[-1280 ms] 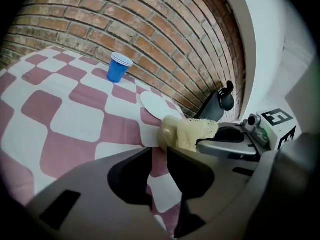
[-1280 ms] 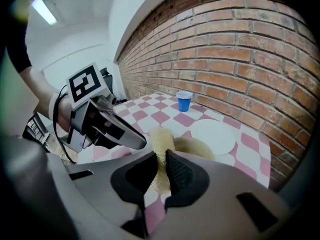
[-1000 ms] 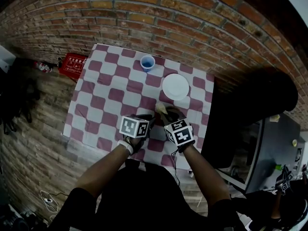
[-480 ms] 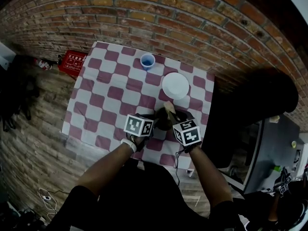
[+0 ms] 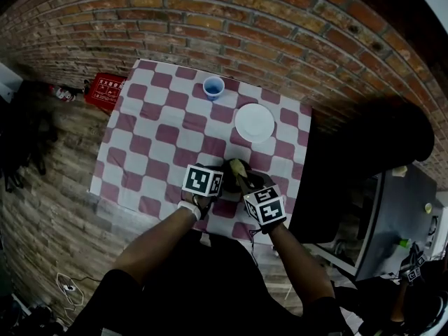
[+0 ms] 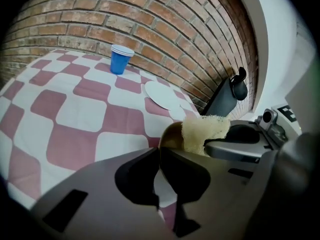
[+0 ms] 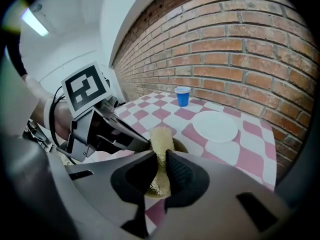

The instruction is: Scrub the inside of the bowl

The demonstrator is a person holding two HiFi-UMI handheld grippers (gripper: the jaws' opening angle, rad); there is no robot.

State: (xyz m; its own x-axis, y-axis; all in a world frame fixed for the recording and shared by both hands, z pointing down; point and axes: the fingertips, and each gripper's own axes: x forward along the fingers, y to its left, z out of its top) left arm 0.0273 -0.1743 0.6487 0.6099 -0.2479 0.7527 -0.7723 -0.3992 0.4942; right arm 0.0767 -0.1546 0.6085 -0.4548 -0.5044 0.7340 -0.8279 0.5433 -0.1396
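Yellow sponge (image 7: 161, 143) gripped in right gripper (image 7: 160, 156), jaws closed tight on it, lower end down inside bowl (image 6: 171, 135). Bowl brownish, at near edge of checked cloth (image 5: 154, 138), between both grippers. Left gripper (image 6: 159, 151) jaws just been closing, clamped on bowl's near rim, thin wall between pads. Beyond bowl, well apart: white plate (image 5: 255, 122), flat on cloth. Farther, near far cloth edge: blue cup (image 5: 213, 87), upright, contents not discernible. Behind cloth: brick wall (image 5: 245, 19).
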